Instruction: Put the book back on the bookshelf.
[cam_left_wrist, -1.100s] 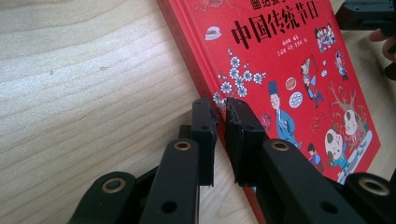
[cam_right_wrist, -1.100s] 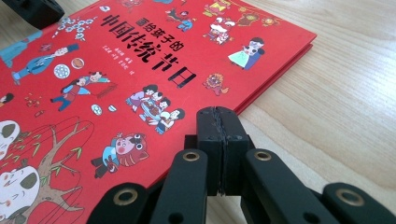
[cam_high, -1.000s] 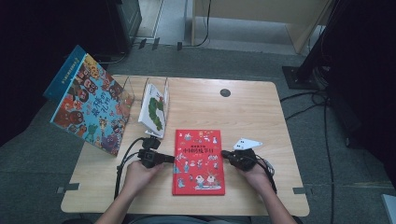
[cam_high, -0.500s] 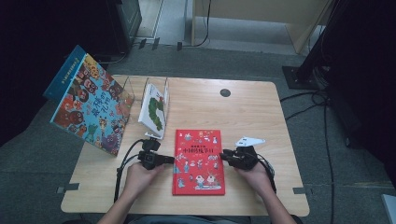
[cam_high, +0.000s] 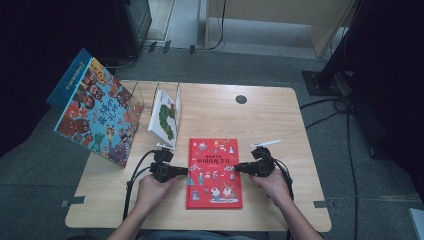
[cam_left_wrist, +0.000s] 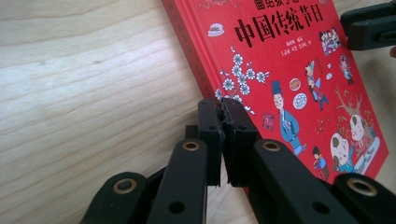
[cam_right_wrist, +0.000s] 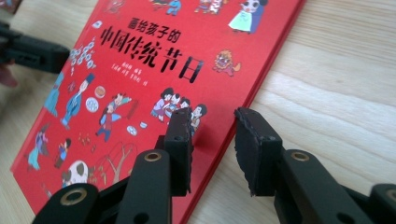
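Two grippers work the red book (cam_high: 214, 172) near the table's (cam_high: 280, 120) front edge.
Left gripper (cam_left_wrist: 222, 109) is clenched at the book's left edge; right gripper (cam_right_wrist: 212, 122), its jaws just opening, straddles the right edge unclamped and should close squarely before lifting.

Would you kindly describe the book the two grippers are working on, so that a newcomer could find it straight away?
On the wooden table, look at the near middle, between the left gripper and the right gripper. There lies the red book, flat with its cover up. Unlike the green-and-white book standing in the clear rack and the big colourful book leaning at the left, it is bright red with black Chinese characters.
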